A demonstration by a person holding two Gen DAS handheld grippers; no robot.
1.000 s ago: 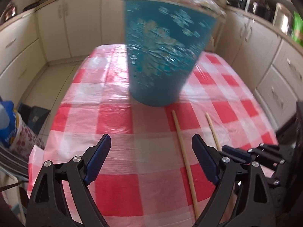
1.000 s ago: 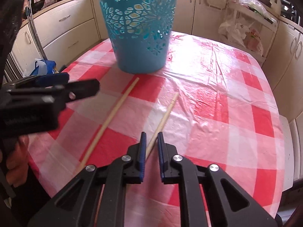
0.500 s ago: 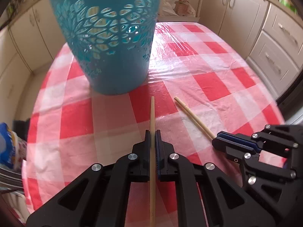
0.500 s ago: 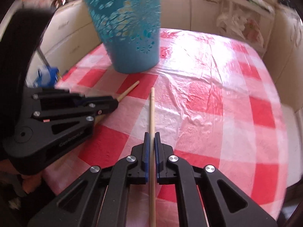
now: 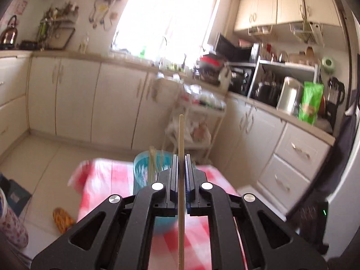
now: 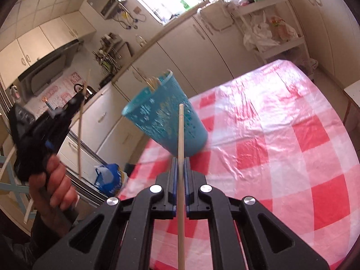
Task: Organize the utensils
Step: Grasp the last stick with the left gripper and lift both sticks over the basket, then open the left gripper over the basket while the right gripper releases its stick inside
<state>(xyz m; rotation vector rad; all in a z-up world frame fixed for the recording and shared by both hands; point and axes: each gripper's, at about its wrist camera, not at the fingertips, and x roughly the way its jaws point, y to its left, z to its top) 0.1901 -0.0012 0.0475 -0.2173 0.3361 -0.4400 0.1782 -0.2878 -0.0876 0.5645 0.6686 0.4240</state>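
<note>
Wooden and thin, a pale chopstick sits pinched between the pressed-together jaws of your left hand-held gripper, its free end standing well ahead of the fingertips. Your right hand-held gripper pinches a second pale wooden chopstick the same way. Both are lifted off the red-and-white checked tabletop. The perforated turquoise plastic bucket stands ahead of and below both hand-held grippers, with several pale sticks already poking above its rim.

The likely trouble is the long overhang: if you come down at a slant, a tip may strike the rim or the standing sticks and pivot in the narrow pinch, or nudge the light bucket over. Lowering both together also risks the two chopsticks crossing. The views are blurred, so alignment over the opening is hard to judge.
</note>
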